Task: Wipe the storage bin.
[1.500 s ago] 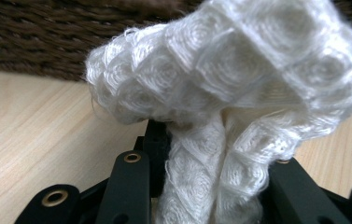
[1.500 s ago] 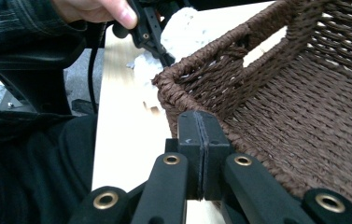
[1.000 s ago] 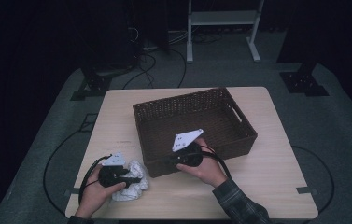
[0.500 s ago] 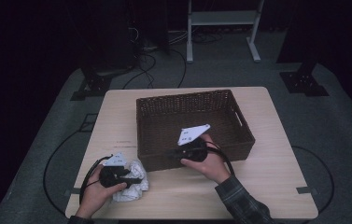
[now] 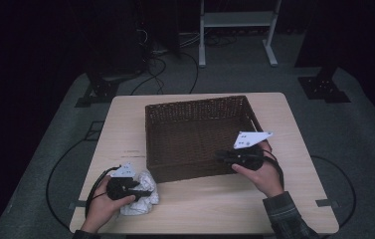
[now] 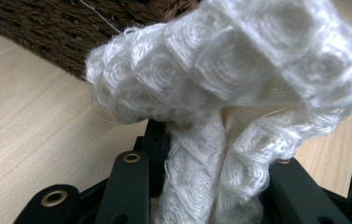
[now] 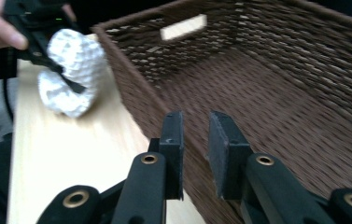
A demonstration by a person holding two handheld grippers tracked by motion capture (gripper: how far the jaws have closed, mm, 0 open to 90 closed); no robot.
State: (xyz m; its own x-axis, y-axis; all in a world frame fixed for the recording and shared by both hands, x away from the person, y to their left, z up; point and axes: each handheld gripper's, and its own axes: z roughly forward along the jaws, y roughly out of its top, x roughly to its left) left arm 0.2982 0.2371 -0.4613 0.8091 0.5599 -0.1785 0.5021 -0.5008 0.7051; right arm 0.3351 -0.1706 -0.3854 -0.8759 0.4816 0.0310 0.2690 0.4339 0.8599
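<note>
Item one: white cloth (image 6: 229, 93), soft knitted fabric with a raised pattern of small swirled squares, bunched into a rounded lump. It is clamped between the black fingers (image 6: 129, 186) of the left gripper (image 5: 142, 191), its bulk spilling out above and past the fingertips, a narrower fold running down between them; the lump sits low over the worktop (image 5: 205, 204), just beside the near wall of the basket. Item two: basket (image 5: 175, 117), rectangular, dark brown woven wicker, coarse ribbed weave, slot handle cut into an end wall; it stands on the worktop directly ahead of the right gripper (image 7: 196, 140). Item three: right gripper, black, flat rectangular pads with a matt rubbery face; its fingers (image 7: 173, 149) stand a narrow gap apart with nothing between them, poised at the basket's near rim, tips pointing into its interior. Item four: worktop, pale wood-grain surface, smooth, rounded corners, carrying basket and cloth.
</note>
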